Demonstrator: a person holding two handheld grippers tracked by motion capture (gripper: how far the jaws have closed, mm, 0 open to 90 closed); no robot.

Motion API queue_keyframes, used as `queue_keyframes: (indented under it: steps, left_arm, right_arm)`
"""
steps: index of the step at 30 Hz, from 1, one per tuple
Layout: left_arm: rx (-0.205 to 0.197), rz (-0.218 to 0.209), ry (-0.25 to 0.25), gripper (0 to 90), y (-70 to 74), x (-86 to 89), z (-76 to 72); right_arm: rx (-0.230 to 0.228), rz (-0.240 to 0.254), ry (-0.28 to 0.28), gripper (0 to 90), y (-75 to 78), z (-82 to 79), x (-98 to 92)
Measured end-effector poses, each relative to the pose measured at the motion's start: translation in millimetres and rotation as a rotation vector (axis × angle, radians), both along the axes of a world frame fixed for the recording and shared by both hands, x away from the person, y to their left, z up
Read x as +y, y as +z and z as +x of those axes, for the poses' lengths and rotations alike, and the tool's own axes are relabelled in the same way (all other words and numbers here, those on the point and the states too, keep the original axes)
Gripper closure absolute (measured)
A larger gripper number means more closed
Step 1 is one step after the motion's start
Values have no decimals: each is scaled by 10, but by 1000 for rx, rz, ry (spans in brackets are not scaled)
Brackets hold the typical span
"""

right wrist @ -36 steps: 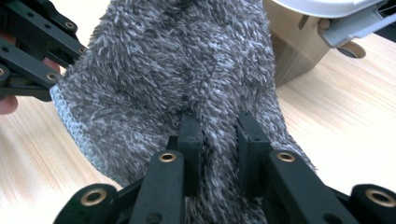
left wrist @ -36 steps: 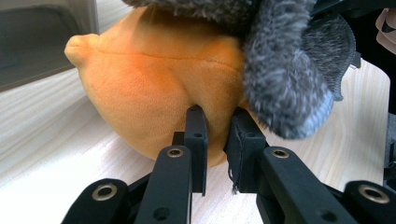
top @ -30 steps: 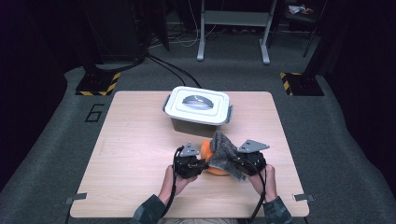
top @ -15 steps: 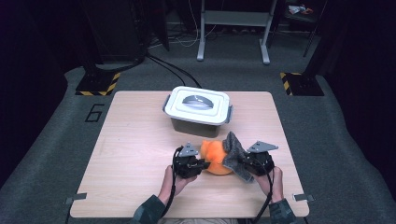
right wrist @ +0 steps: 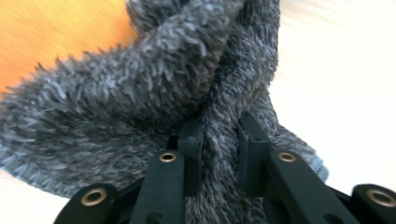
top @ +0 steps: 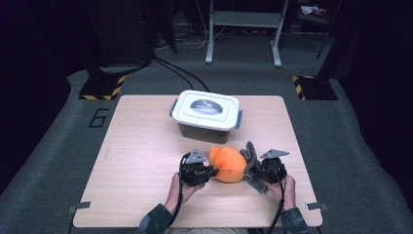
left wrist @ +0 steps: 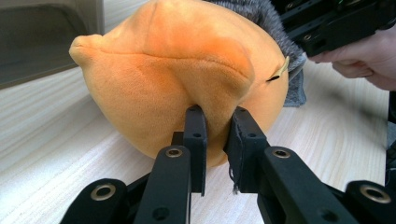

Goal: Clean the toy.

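An orange plush toy (top: pixel 229 164) lies on the wooden table (top: pixel 141 146) near the front edge, between both hands. My left gripper (top: pixel 213 170) sits at its left side, shut on a fold of the orange plush (left wrist: pixel 187 74). On the toy's right side hangs a fuzzy grey cloth (top: pixel 250 158), and my right gripper (top: pixel 253 170) is shut on it. In the right gripper view the grey cloth (right wrist: pixel 154 93) bunches between the black jaws, with orange plush (right wrist: pixel 51 32) behind it. The right gripper's body (left wrist: pixel 336 23) and hand appear at the top right of the left gripper view.
A white lidded plastic box (top: pixel 206 115) with a grey handle stands just behind the toy, mid-table. Bare wood stretches to the left and right of the hands. Dark floor with cables and stand legs (top: pixel 243 34) lies beyond the table.
The right gripper has pulled the grey cloth down and to the right, off the top of the orange toy, which now shows much more. The left gripper has stayed in place.
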State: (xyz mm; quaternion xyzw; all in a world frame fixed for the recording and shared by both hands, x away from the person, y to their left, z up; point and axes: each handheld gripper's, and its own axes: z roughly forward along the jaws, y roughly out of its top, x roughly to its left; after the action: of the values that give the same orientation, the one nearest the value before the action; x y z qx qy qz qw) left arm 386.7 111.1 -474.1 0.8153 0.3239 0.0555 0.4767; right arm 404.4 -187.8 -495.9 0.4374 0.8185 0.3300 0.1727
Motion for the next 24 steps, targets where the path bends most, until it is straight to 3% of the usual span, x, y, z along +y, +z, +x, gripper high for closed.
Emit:
queue_keyframes:
  steps: [5,10,11,12,16,18,19,24]
  left_arm:
    - [-5,6,4,783,0,21,8]
    - [-4,11,2,783,-4,28,9]
    - [-3,7,1,783,-4,21,6]
    - [0,6,1,784,-1,13,3]
    - [-3,11,-7,784,8,2,2]
    - [-6,11,-9,784,12,-3,1]
    - [-17,18,-16,784,17,-9,2]
    - [-23,27,-25,785,35,-32,-12]
  right_arm:
    - [-6,25,-10,748,62,-54,-38]
    - [-36,76,-2,750,246,-138,-79]
    - [-68,99,24,750,394,-195,-63]
    - [-72,106,27,750,424,-210,-52]
    - [-121,112,88,750,652,-301,91]
    - [-137,115,111,749,693,-313,142]
    - [-152,105,149,749,775,-342,268]
    - [-160,76,213,748,815,-326,549]
